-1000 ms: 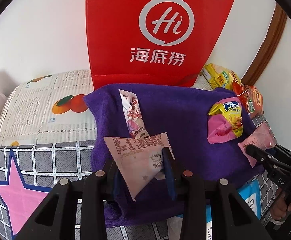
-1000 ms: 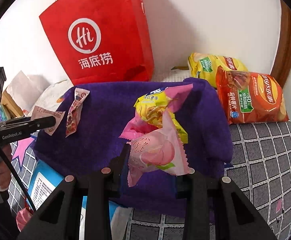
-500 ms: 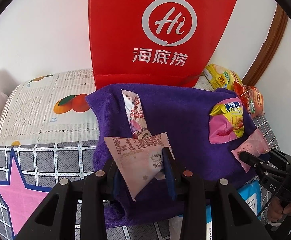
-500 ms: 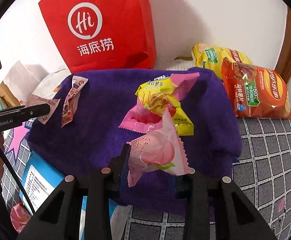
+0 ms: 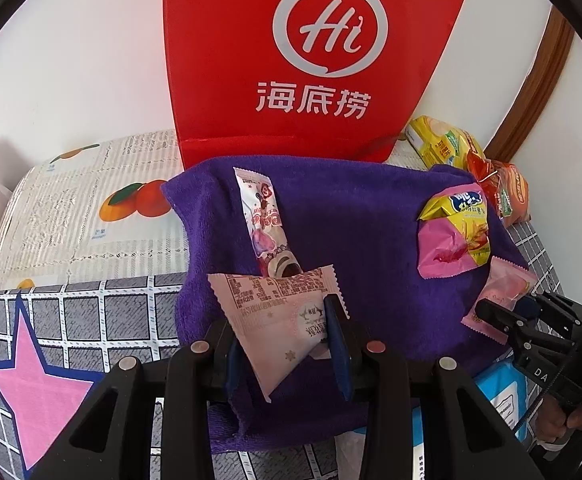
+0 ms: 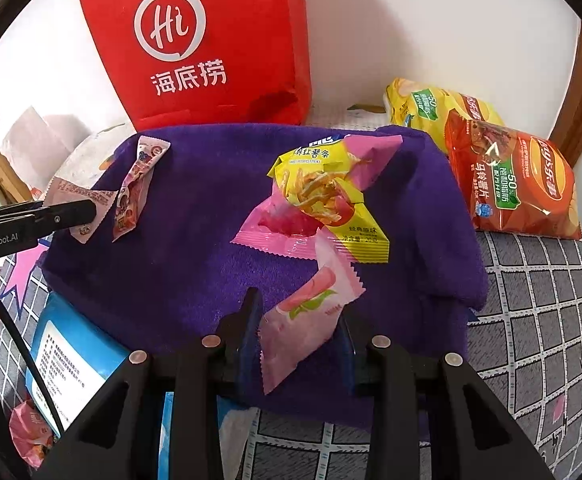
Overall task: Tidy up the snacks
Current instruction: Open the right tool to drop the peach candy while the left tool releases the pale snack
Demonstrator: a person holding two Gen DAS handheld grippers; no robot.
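Sorting looks about midway: the left gripper (image 5: 287, 340) clamps a pale pink packet (image 5: 279, 320) just ahead of the striped stick (image 5: 263, 216), while the right gripper (image 6: 297, 332) is opening around the peach packet (image 6: 307, 316), touching the yellow pack (image 6: 327, 192); chip bags (image 6: 515, 184) far right wait.

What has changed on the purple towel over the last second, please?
The right gripper is opening its jaws, and the peach packet between them has tipped over from upright, leaning toward the yellow sweet potato stick bag. The left gripper is unchanged, clamped on the pale pink packet; the purple towel and other snacks have not moved.
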